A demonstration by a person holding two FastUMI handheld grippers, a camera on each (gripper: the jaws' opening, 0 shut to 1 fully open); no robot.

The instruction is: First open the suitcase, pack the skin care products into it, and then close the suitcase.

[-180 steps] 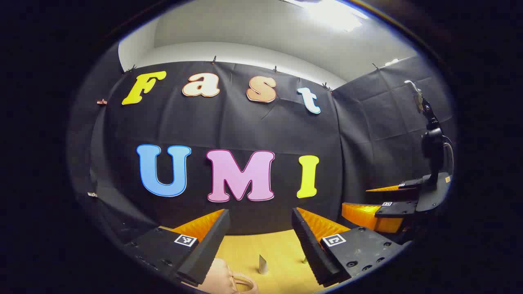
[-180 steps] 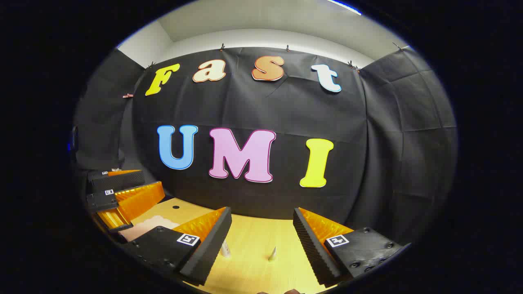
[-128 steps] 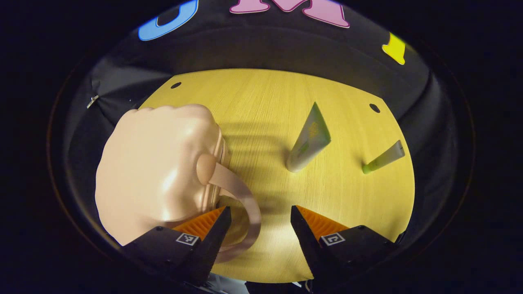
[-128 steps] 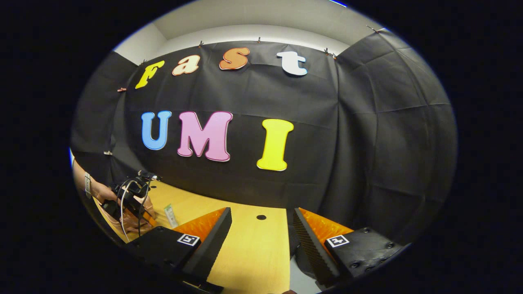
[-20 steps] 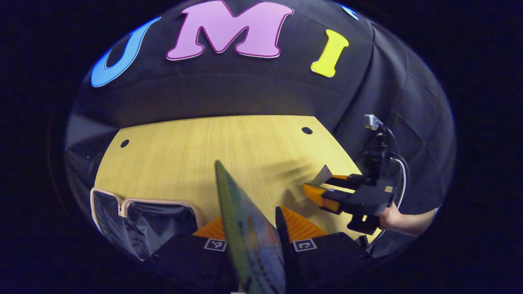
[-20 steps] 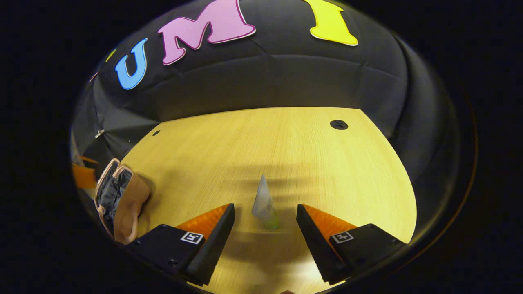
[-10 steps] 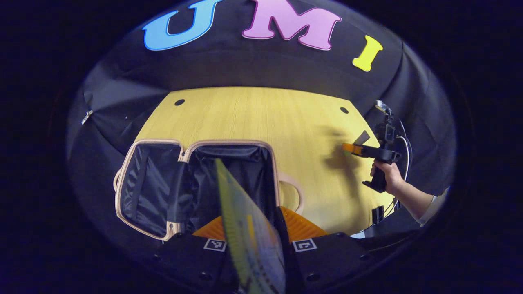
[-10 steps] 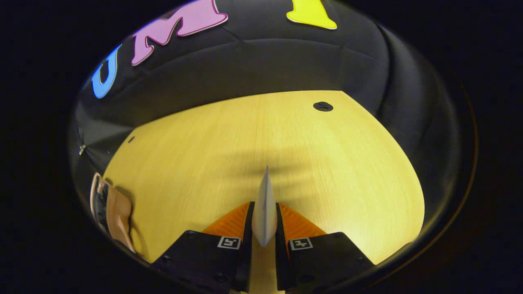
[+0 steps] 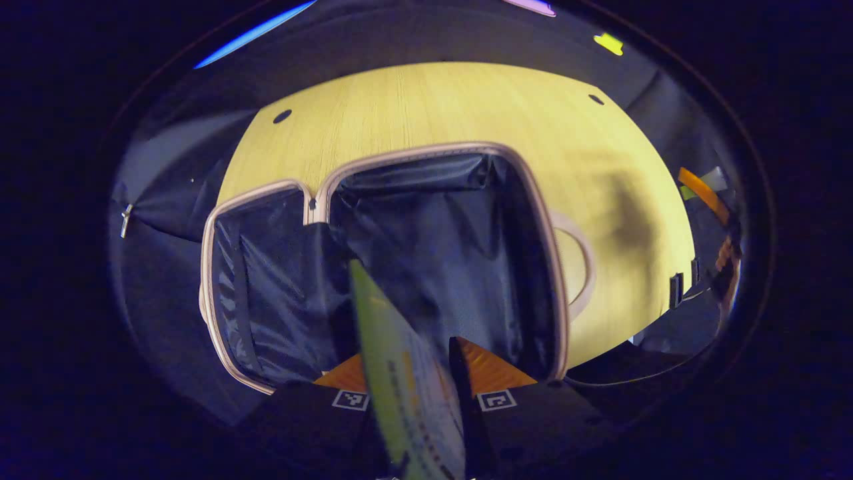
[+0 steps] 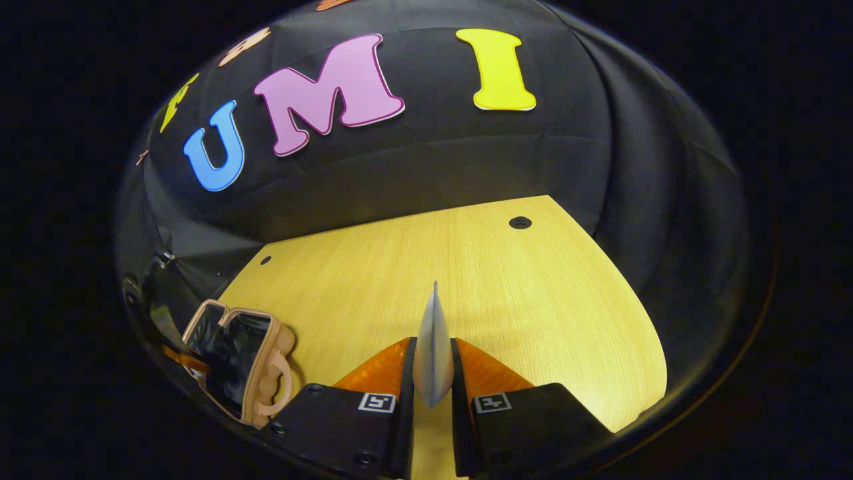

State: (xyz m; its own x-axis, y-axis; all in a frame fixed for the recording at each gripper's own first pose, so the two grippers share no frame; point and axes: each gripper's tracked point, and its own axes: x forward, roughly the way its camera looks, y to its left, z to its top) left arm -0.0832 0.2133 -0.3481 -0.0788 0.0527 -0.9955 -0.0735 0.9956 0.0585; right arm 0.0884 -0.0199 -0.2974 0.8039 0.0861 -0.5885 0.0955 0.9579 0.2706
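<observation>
On the left of the wooden table the suitcase lies fully unzipped, both dark-lined halves facing up and its handle turned toward the table's middle. In the left gripper view, the left gripper is clamped on a flat green-edged tube, which stands on edge between the fingers and hangs directly over the larger half of the case.

To place this tube well, lower it until it is inside the beige rim, aim for the middle of the lining and away from the hinge fold, and only then part the fingers. Releasing from too high risks the tube bouncing onto the rim.

To the right, in the right gripper view, the right gripper is closed on a grey tube held clear above the bare table, well apart from the suitcase. Judged from this, it should wait until the left gripper withdraws, then carry its tube across to the same half.
</observation>
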